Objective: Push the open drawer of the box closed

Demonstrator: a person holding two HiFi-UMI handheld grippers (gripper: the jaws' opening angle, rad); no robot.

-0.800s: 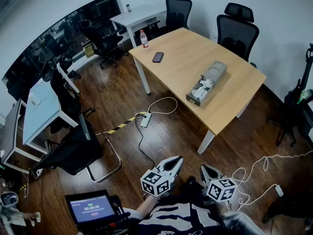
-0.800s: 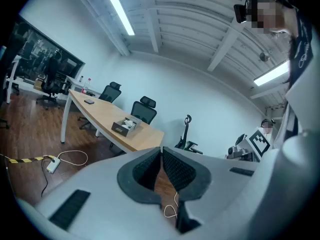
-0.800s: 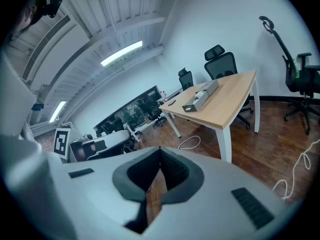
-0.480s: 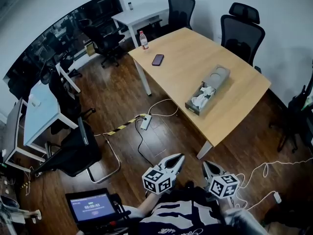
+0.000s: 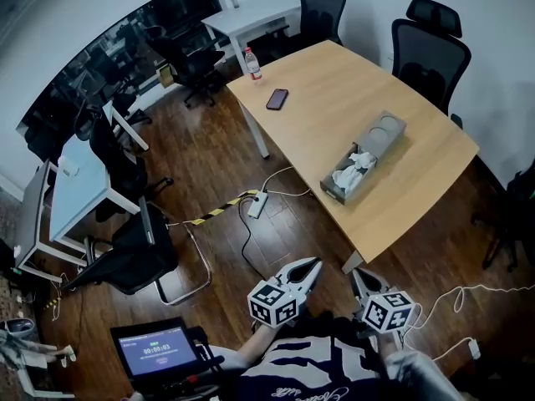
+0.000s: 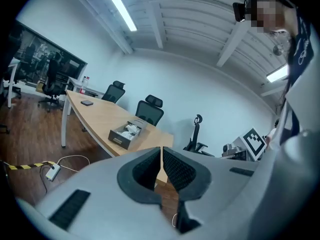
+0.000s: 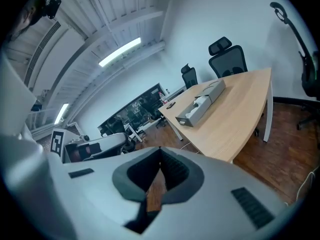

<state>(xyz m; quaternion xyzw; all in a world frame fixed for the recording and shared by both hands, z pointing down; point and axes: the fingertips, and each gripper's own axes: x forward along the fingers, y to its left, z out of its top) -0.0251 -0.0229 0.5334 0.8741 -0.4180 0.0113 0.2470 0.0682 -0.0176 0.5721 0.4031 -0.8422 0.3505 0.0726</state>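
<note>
Both the left hand-held gripper (image 5: pixel 314 263) and the right hand-held gripper (image 5: pixel 354 273) have jaws together, empty, held low by the body. The view has crept toward the surface (image 5: pixel 334 82), where the box (image 5: pixel 380 136) sits, its drawer (image 5: pixel 344 175) open, well apart: approach only.

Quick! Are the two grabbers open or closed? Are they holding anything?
Left gripper: closed, holding nothing.
Right gripper: closed, holding nothing.

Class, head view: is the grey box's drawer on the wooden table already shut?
No, the drawer sticks out of the grey rectangular box, white crumpled contents showing.
</note>
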